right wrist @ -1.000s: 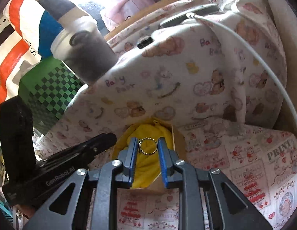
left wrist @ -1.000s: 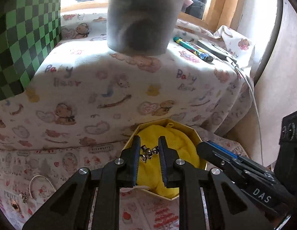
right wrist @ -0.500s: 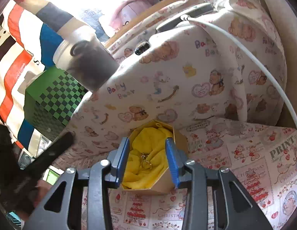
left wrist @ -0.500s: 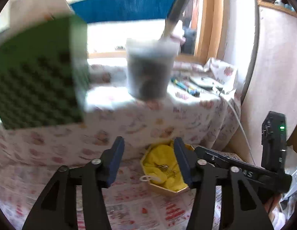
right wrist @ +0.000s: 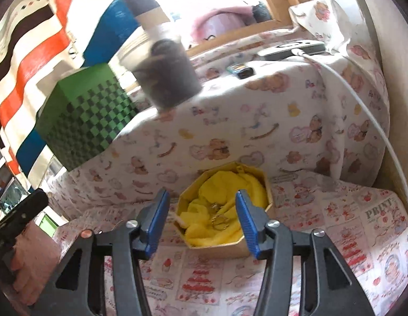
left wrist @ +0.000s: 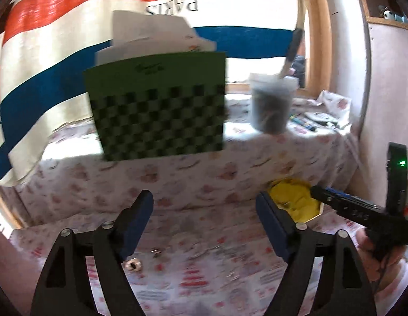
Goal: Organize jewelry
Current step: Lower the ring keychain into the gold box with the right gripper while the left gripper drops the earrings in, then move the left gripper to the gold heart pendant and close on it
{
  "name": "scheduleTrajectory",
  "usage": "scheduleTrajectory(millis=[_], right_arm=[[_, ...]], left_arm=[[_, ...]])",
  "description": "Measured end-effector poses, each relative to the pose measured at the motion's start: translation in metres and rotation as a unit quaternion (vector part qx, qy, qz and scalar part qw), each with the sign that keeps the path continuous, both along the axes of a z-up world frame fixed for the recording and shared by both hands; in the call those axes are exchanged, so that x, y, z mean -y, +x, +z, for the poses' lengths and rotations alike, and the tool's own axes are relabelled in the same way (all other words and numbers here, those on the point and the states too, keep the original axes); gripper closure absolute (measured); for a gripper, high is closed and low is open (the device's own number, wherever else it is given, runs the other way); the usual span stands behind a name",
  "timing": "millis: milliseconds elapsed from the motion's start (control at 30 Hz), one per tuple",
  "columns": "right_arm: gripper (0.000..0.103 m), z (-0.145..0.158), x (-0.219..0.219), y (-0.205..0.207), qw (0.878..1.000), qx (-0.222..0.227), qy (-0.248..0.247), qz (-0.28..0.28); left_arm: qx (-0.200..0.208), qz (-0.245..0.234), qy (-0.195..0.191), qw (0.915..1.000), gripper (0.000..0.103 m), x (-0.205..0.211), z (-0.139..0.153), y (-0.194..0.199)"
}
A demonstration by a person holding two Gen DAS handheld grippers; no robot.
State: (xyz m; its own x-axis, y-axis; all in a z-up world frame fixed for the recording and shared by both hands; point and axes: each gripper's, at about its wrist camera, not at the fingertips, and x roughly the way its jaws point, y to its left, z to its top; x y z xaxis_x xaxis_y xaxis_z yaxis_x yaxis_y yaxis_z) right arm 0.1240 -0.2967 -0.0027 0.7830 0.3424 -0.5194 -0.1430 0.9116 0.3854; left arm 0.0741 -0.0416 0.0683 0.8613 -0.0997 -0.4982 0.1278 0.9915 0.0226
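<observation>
An octagonal gold box (right wrist: 252,176) lined with yellow cloth sits on the printed sheet, with metal rings and a charm (right wrist: 218,217) lying inside. My right gripper (right wrist: 201,220) hovers just in front of the box, its jaws opening, nothing between the pads. In the left wrist view the same box (left wrist: 296,201) is at the right. My left gripper (left wrist: 205,218) is pulled back to the left, its jaws opening wide and empty. Small loose jewelry pieces (left wrist: 134,264) lie on the sheet below it.
A green checkered box (left wrist: 159,105) and a grey cup (left wrist: 271,105) stand on the raised, cloth-covered ledge behind. A white cable (right wrist: 362,105) runs down the right side from a device on the ledge. A striped cloth hangs at the back.
Both grippers let go of their pieces into the yellow-lined box and opened. The left gripper drew back, up and to the left; the right backed off slightly.
</observation>
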Motion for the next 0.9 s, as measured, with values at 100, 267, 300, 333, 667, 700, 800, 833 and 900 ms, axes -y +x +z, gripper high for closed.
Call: scheduleTrajectory(millis=[100, 267, 300, 333, 667, 700, 800, 833, 900], right_arm=[[0.047, -0.001, -0.027, -0.006, 0.999, 0.008, -0.041, 0.026], [0.031, -0.002, -0.048, -0.014, 0.996, 0.024, -0.082, 0.032], [0.02, -0.002, -0.049, -0.015, 0.996, 0.022, -0.075, 0.033], [0.014, -0.003, -0.047, -0.015, 0.997, 0.02, -0.066, 0.03], [0.008, -0.001, -0.042, -0.018, 0.999, 0.019, -0.044, -0.009], [0.008, -0.002, -0.046, -0.019, 0.998, 0.021, -0.054, -0.006], [0.008, -0.003, -0.054, -0.021, 0.996, 0.029, -0.082, -0.004], [0.008, -0.003, -0.056, -0.022, 0.996, 0.03, -0.088, -0.002], [0.008, -0.003, -0.057, -0.022, 0.996, 0.027, -0.079, 0.014]], left_arm=[[0.005, 0.014, 0.005, 0.9999, 0.009, -0.017, -0.008, -0.004], [-0.017, 0.045, -0.022, 0.9986, 0.005, -0.05, -0.024, 0.004], [-0.025, 0.053, -0.029, 0.9979, 0.005, -0.058, -0.027, 0.007], [-0.03, 0.063, -0.035, 0.9969, 0.004, -0.065, -0.031, 0.009], [-0.19, 0.111, -0.109, 0.9694, 0.002, -0.125, -0.098, 0.047], [-0.211, 0.123, -0.1, 0.9647, 0.006, -0.126, -0.104, 0.05], [-0.25, 0.143, -0.085, 0.9538, 0.021, -0.126, -0.119, 0.054], [-0.253, 0.142, -0.08, 0.9537, 0.021, -0.125, -0.12, 0.054], [-0.242, 0.14, -0.074, 0.9571, 0.025, -0.123, -0.116, 0.052]])
